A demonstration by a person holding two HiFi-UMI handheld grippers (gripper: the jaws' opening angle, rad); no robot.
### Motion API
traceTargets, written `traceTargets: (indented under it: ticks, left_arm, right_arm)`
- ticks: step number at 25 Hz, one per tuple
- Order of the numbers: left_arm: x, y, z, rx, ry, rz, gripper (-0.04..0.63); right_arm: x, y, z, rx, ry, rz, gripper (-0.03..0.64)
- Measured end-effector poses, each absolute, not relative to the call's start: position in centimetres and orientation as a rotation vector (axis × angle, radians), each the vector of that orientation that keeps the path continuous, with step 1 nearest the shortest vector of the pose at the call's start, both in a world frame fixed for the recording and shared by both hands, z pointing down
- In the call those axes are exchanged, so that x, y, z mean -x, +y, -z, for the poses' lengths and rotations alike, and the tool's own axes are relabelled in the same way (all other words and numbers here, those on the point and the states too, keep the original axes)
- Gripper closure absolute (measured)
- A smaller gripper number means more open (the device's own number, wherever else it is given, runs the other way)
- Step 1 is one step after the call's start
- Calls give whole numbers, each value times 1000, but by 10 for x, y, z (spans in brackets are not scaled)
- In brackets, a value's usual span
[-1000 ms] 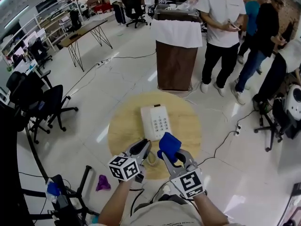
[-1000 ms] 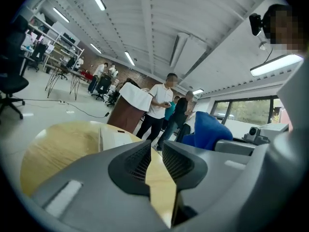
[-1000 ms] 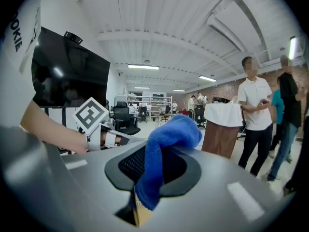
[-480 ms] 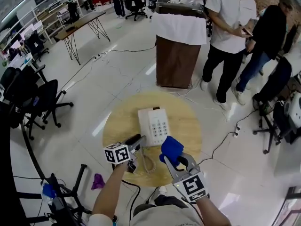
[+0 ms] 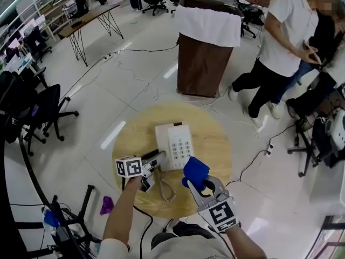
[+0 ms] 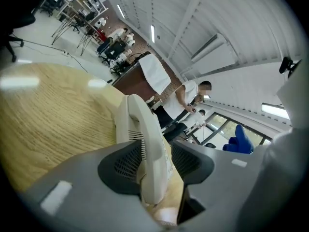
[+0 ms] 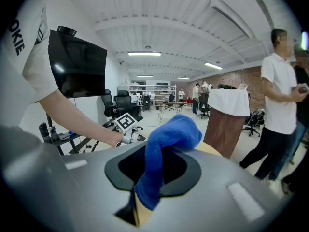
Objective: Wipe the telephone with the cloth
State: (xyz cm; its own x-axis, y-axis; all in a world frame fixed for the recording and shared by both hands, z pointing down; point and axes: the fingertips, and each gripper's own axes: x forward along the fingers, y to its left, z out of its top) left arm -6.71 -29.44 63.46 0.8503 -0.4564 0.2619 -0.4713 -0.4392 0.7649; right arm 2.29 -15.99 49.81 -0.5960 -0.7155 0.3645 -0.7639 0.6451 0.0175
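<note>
Left side: the left gripper [image 5: 154,161] is low at the near left edge of the round wooden table [image 5: 135,136], pointed at the flank of the telephone [image 5: 174,147]. Its jaws have just been opening and now stand wide. In the left gripper view the cream handset [image 6: 144,144] stands between them, close to one pad and with a gap showing at the other, so I judge it straddled rather than clamped. The likely purpose is to steady or lift the handset so the set does not slide under wiping.

Centre: the telephone sits about mid-table with its keypad up and the handset along its left side. Its coiled cord [image 5: 168,190] trails toward the near edge, just beside the left gripper, and may snag there.

Right side: the right gripper [image 5: 201,183] is closed on the blue cloth [image 5: 195,170]. The cloth is pinched low so that a bunched pad projects beyond the jaws, which suits it as the wiping face. It hangs just short of the telephone's near right corner and is not touching it. Wiping is judged not yet begun.

Beyond the table, a draped brown stand [image 5: 204,63] and bystanders are well apart from the work
</note>
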Motion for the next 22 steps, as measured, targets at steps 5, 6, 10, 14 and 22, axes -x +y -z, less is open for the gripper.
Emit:
traceTargets:
  ticks: [5,6,10,14,22]
  left_arm:
    - [59,-294,-641,-2077,-581,-54,452]
    - [58,-293,-642,-2063,-563,-50,469]
    - [58,-292,-642,-1990,-482,-24,484]
    - [57,-292,-640,-1960,-444,-44,497]
    - [58,-291,-632,-1982,-504,-66,509]
  right_arm:
    - [-29,-164,-502,-1190,-2517,-212,552]
    - [-30,-165,-502,-1193,-2514,-216,552]
    - [-31,-166,-505,-1194,-2512,-232,552]
    - [-29,-167,-507,-1188,-2516,-235,554]
    - [-25,-171,-501,-1182,-2541,-229,552]
